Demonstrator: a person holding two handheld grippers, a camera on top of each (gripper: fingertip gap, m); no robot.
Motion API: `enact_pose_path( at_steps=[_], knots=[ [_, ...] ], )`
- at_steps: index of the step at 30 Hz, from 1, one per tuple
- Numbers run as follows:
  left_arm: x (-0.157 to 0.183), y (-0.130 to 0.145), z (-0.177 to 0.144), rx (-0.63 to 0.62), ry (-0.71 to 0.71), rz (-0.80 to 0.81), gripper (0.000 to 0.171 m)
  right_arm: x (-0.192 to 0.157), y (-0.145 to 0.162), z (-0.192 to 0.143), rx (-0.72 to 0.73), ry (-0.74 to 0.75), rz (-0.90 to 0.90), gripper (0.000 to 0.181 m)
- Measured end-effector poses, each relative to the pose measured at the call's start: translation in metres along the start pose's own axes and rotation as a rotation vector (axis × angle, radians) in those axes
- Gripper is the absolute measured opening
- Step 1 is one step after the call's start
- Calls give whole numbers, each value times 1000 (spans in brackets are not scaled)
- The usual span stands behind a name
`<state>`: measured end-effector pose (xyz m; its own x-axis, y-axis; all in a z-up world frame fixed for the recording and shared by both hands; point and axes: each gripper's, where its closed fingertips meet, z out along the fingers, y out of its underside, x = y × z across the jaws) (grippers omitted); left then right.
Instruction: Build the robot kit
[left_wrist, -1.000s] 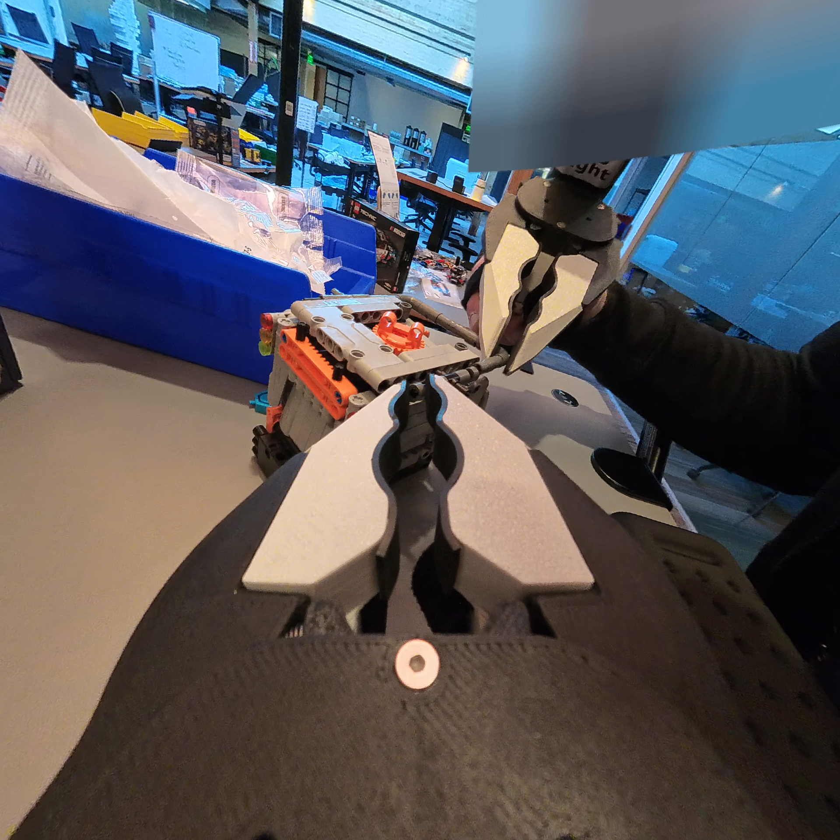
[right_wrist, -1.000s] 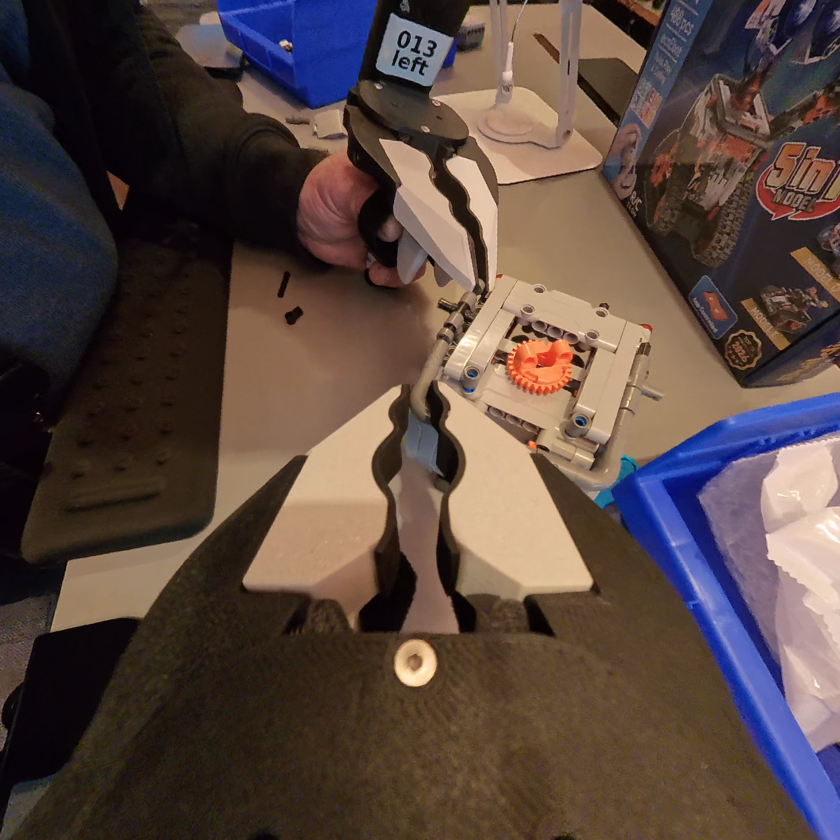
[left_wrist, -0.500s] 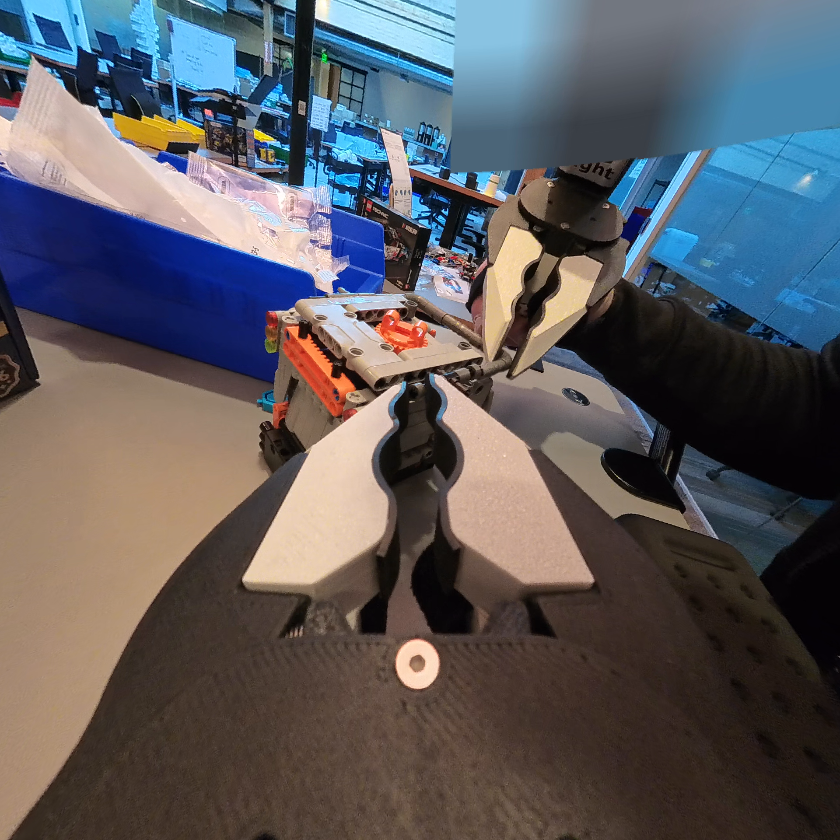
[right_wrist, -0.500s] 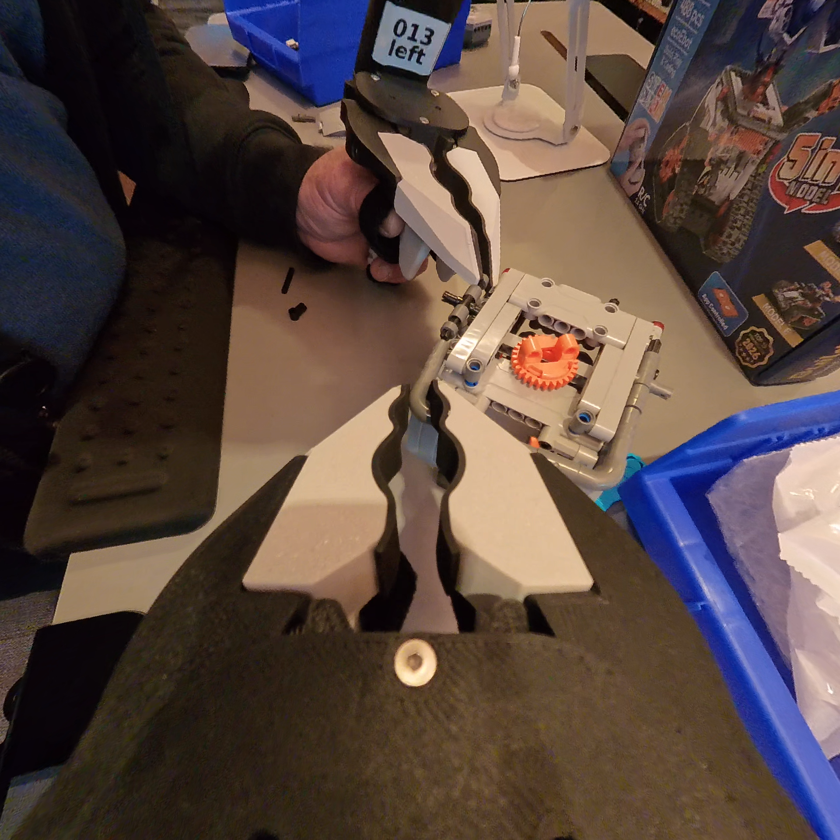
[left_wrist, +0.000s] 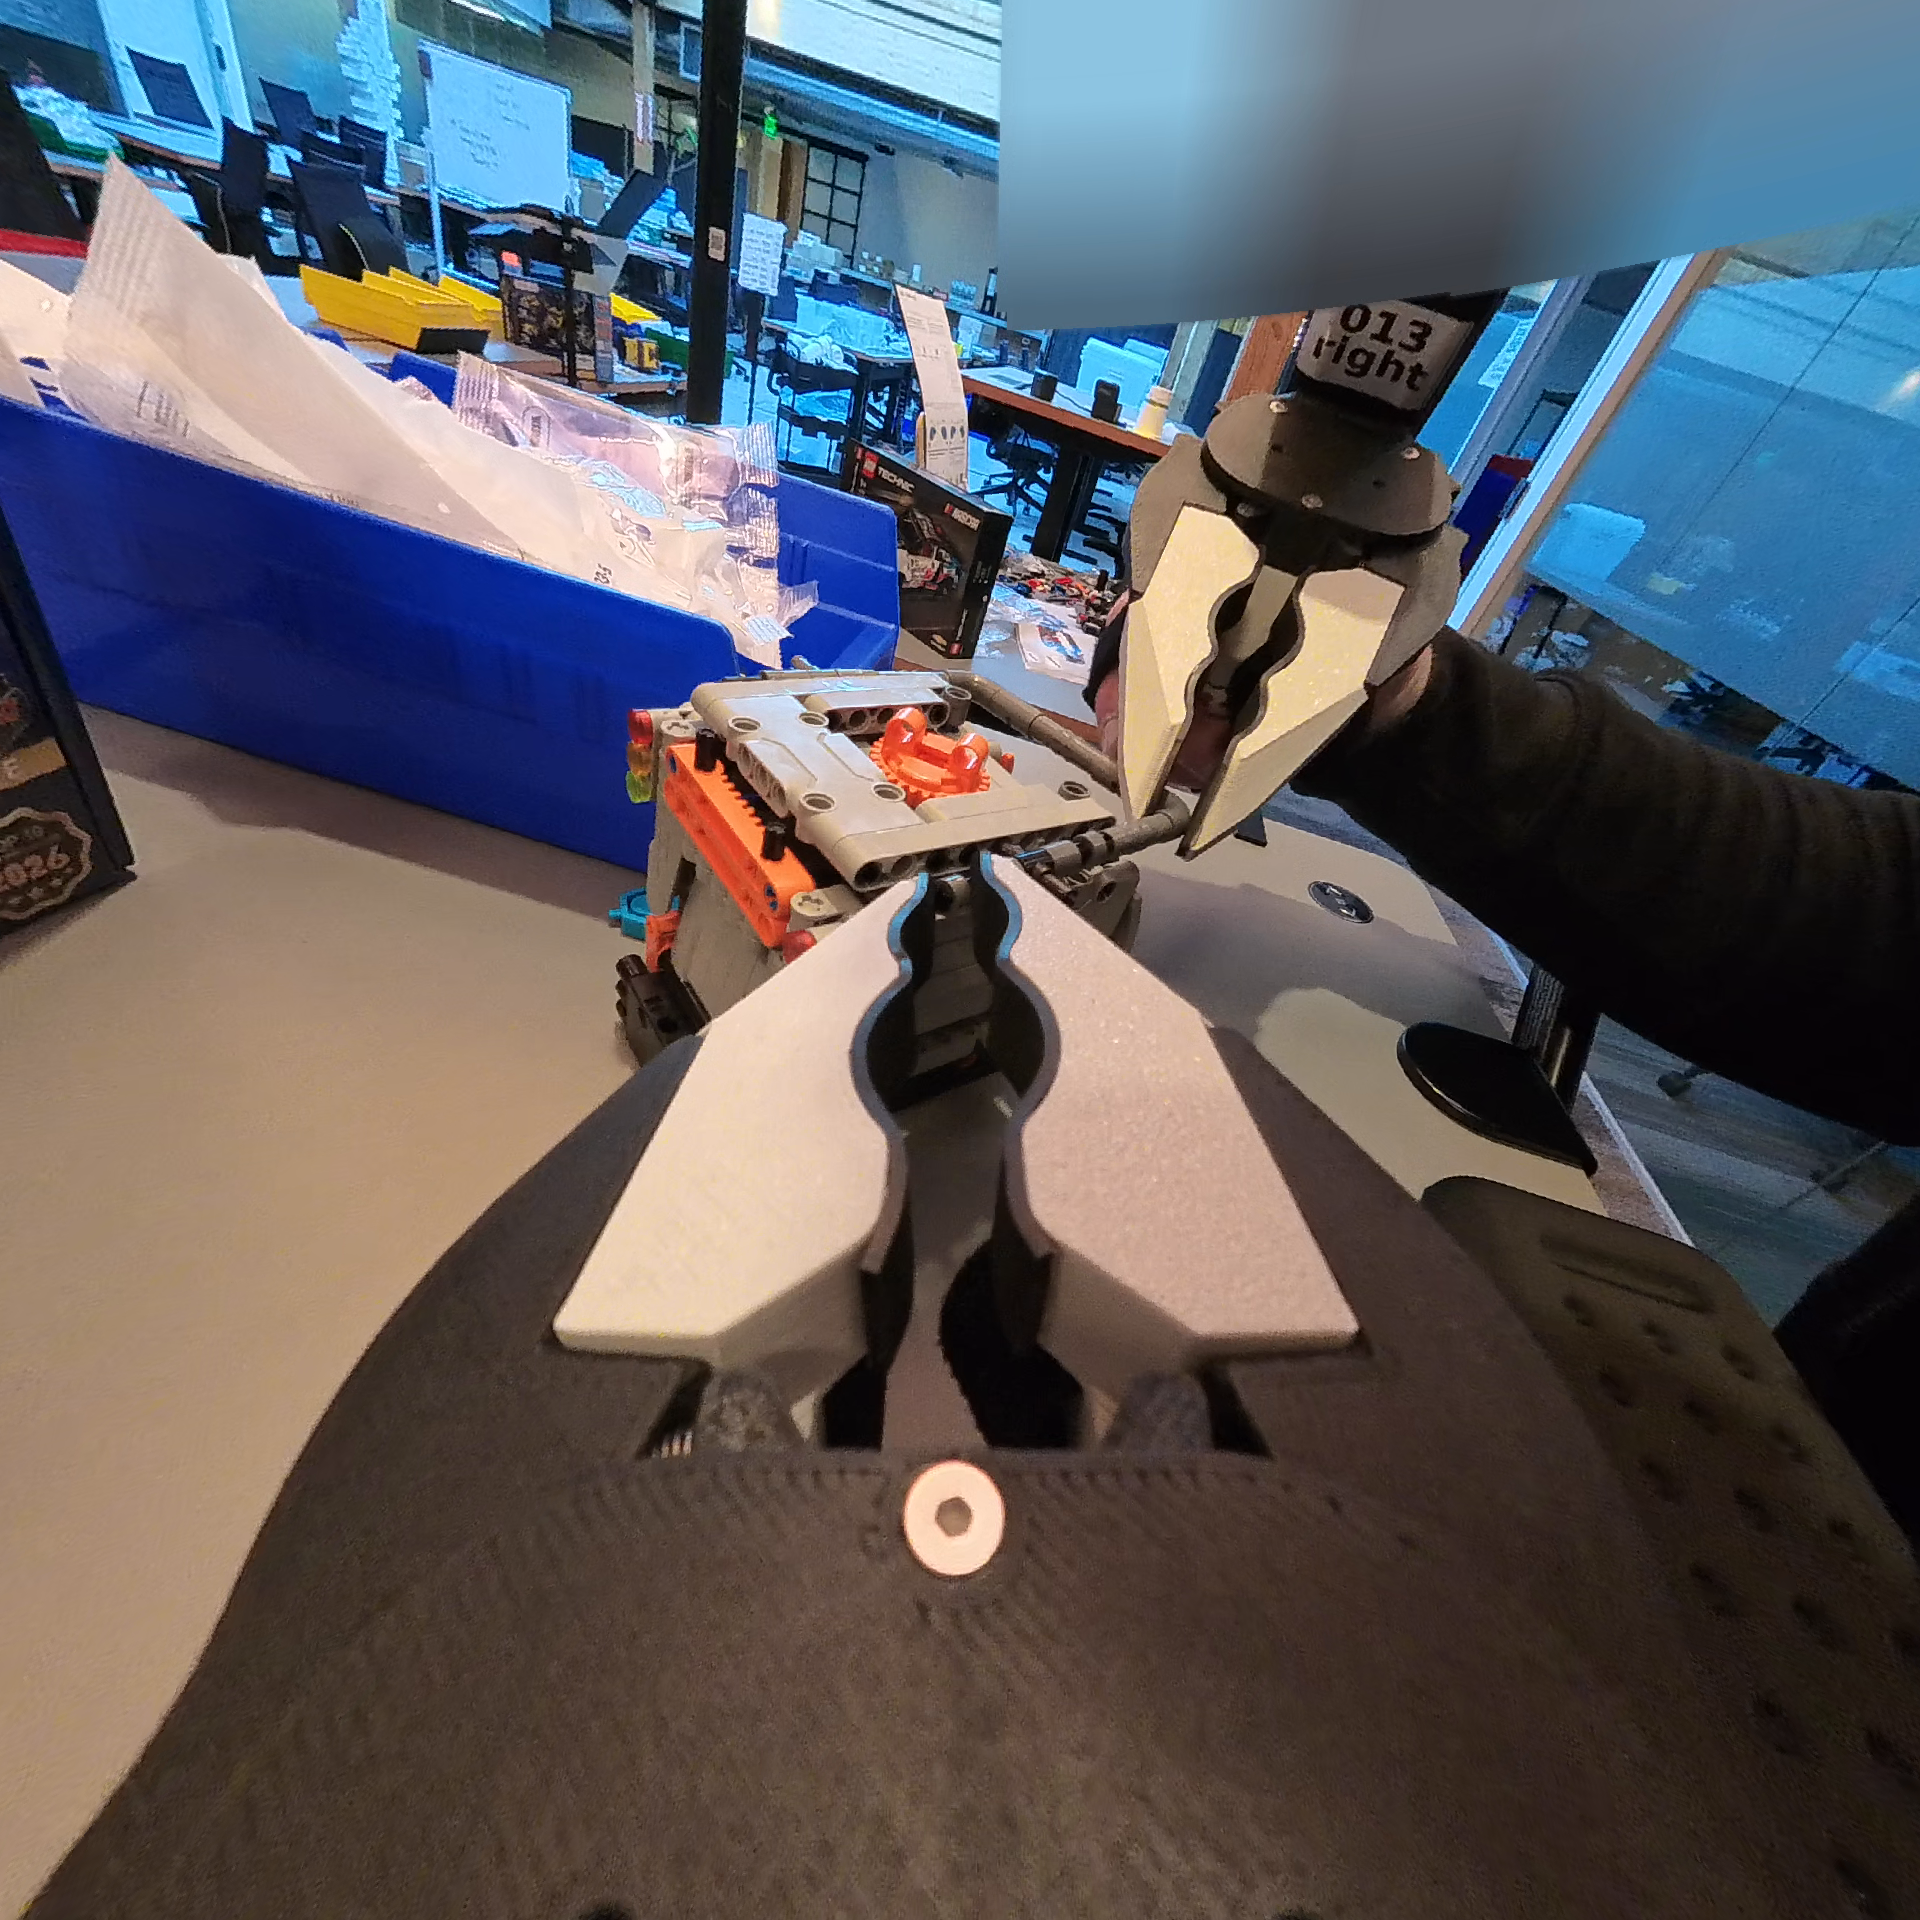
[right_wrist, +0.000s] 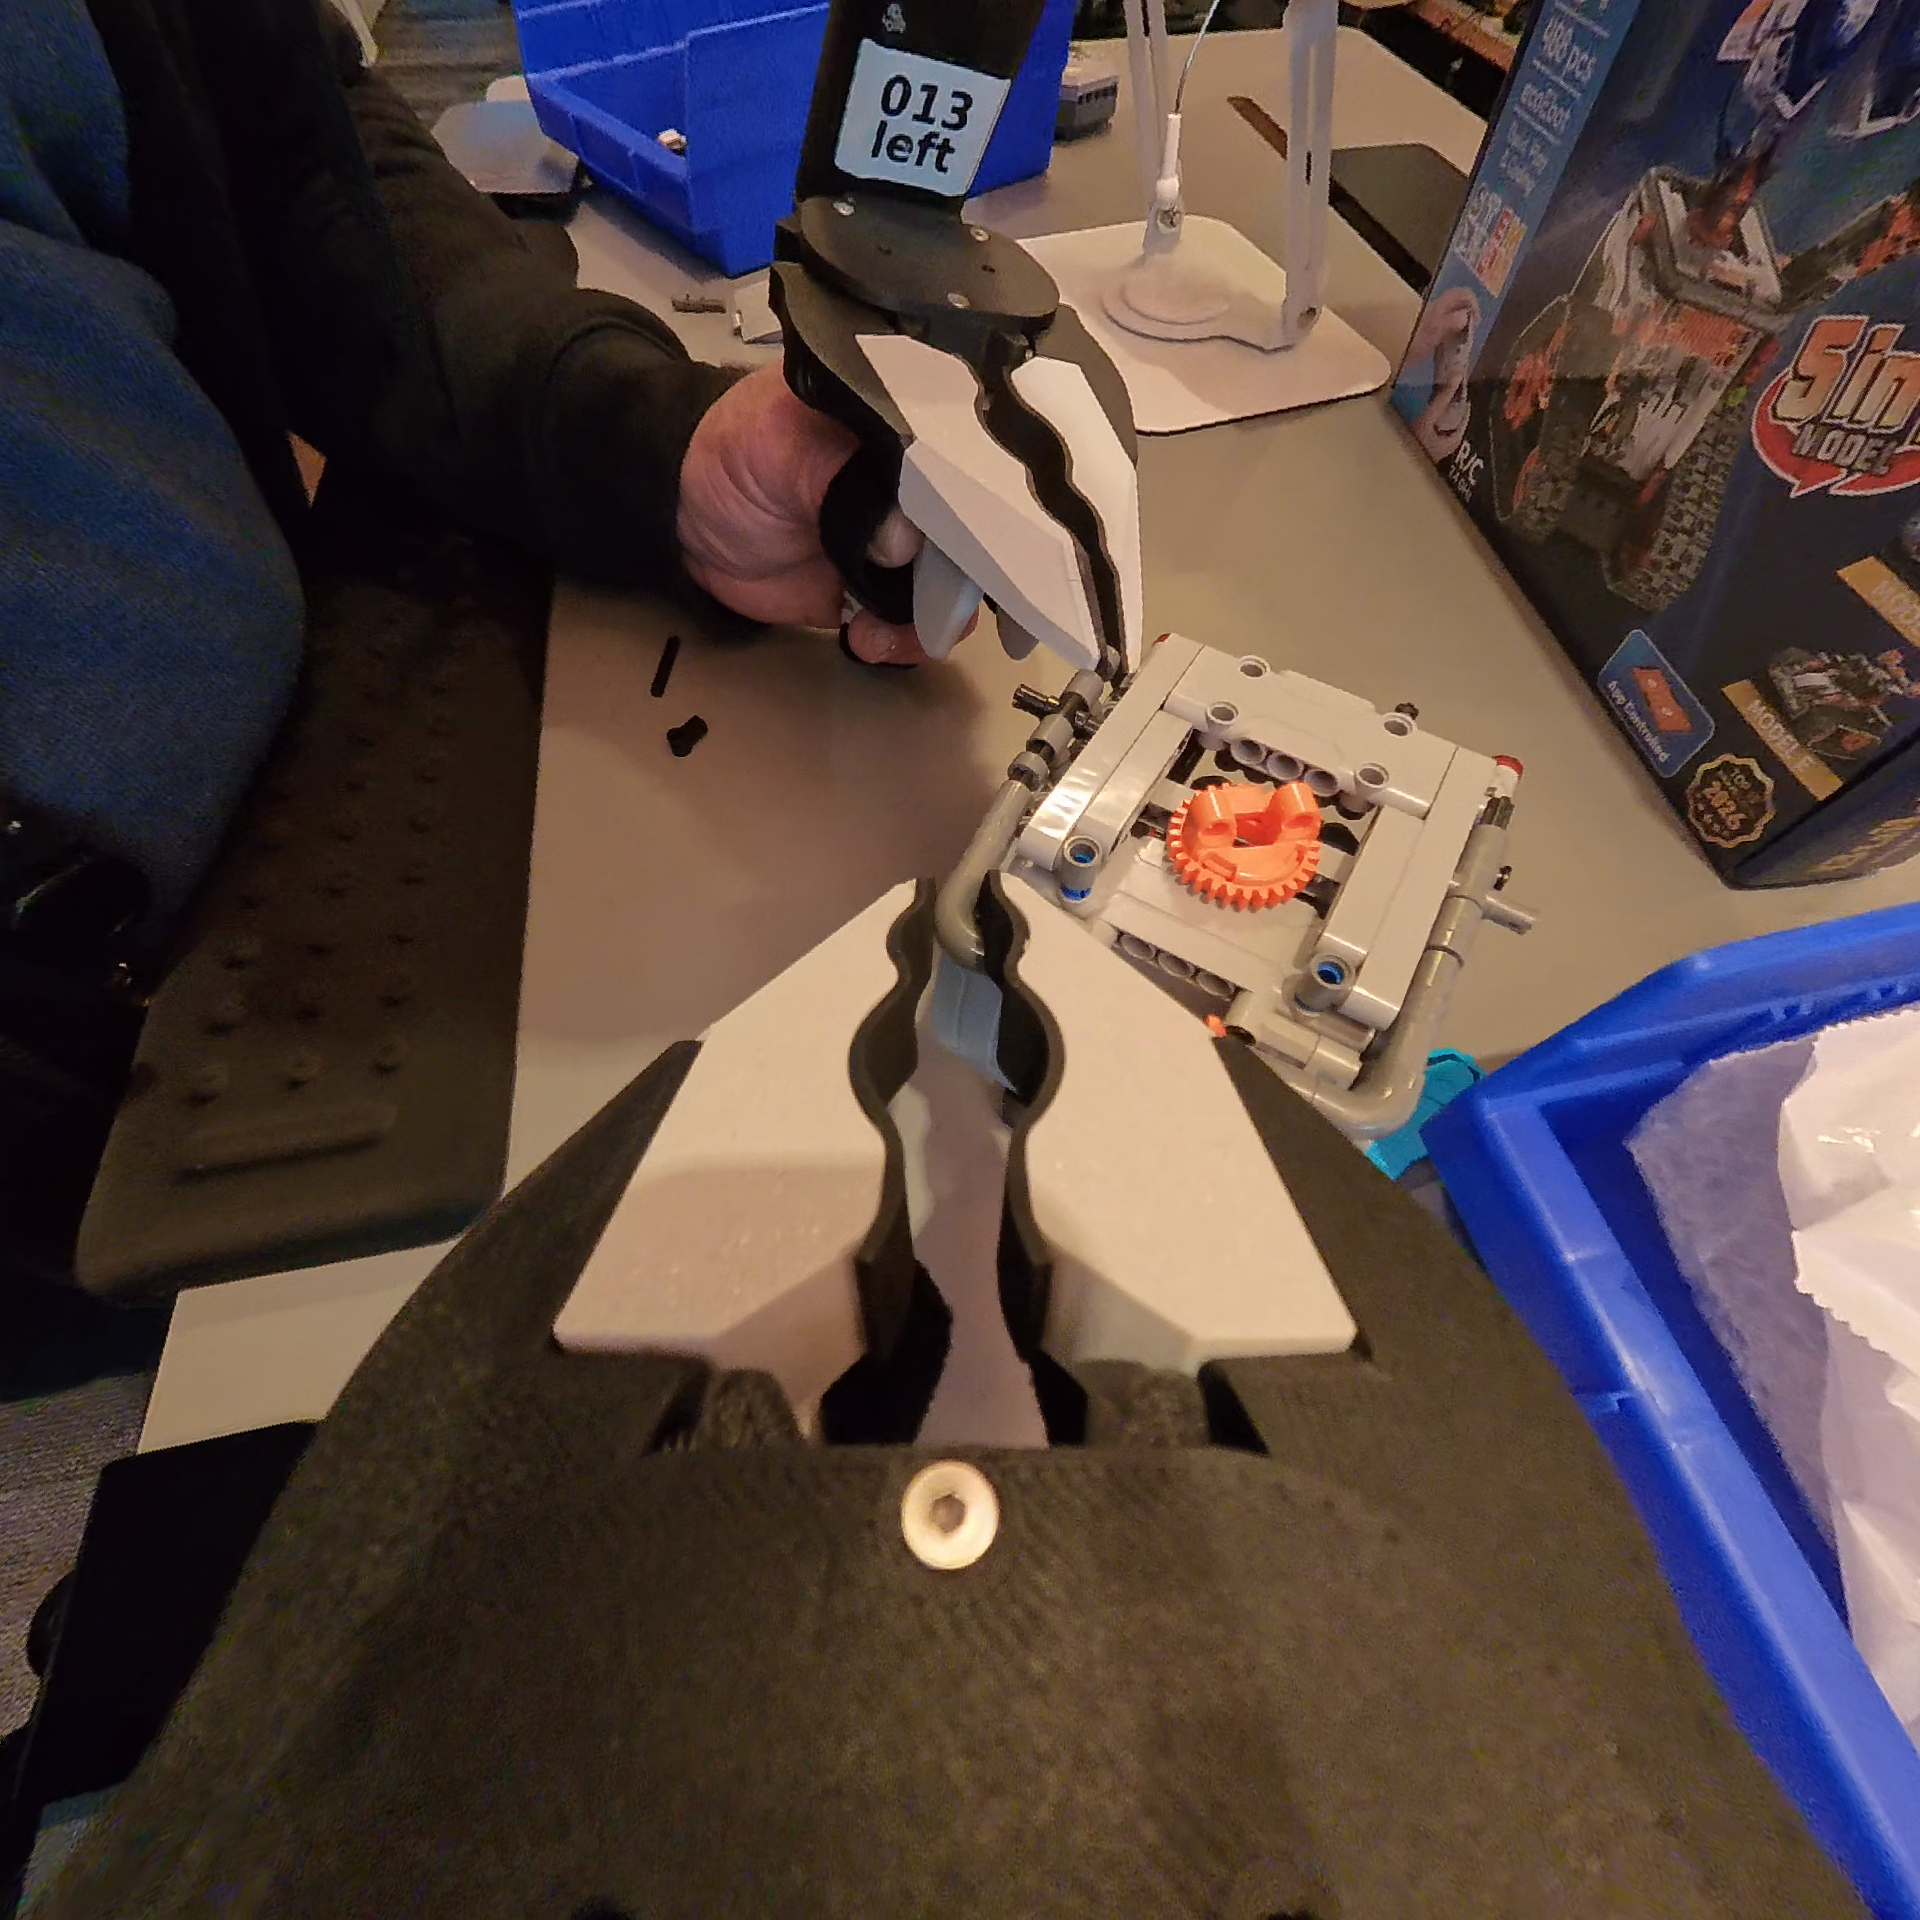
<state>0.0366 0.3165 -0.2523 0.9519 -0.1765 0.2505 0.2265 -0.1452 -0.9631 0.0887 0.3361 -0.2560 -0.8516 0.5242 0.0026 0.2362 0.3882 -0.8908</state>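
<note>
Same as before: left claw (left_wrist: 954, 902) still clamped on grey-and-orange brick-built model (left_wrist: 831, 790); right claw (right_wrist: 961, 914) still pinching its bent grey corner tube (right_wrist: 964, 894); model shifted slightly on grey surface (right_wrist: 748, 831).

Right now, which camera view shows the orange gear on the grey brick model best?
The right wrist view: it looks down on the orange gear, so its teeth and hub show inside the grey brick model. The left wrist view shows the gear low from the side, partly hidden by beams.

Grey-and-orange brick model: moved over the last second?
No. In the right wrist view the grey-and-orange brick model keeps its offset from the two black pegs; only the camera drifted slightly.
</note>
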Motion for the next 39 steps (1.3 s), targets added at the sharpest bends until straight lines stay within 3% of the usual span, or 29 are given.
enact_pose_path(
  at_steps=[17, 26, 28, 31, 39],
  knots=[
    [-2, 0, 1, -32, -94, 62, 2, -4, -1, 3, -14, -35, 6, 7],
    [-3, -3, -1, -30, -85, 19, 3, -6, 0, 6, -22, -37, -4, 8],
    [-2, -4, -2, -40, -65, 18, 6, -6, 1, 6, -24, -36, -7, 8],
    [7, -5, -2, -56, 4, 9, 25, -6, 0, 6, -23, -36, -8, 7],
    [11, 1, 0, -122, -38, 91, 21, -7, 1, 6, -24, -44, -10, 8]
  ],
)
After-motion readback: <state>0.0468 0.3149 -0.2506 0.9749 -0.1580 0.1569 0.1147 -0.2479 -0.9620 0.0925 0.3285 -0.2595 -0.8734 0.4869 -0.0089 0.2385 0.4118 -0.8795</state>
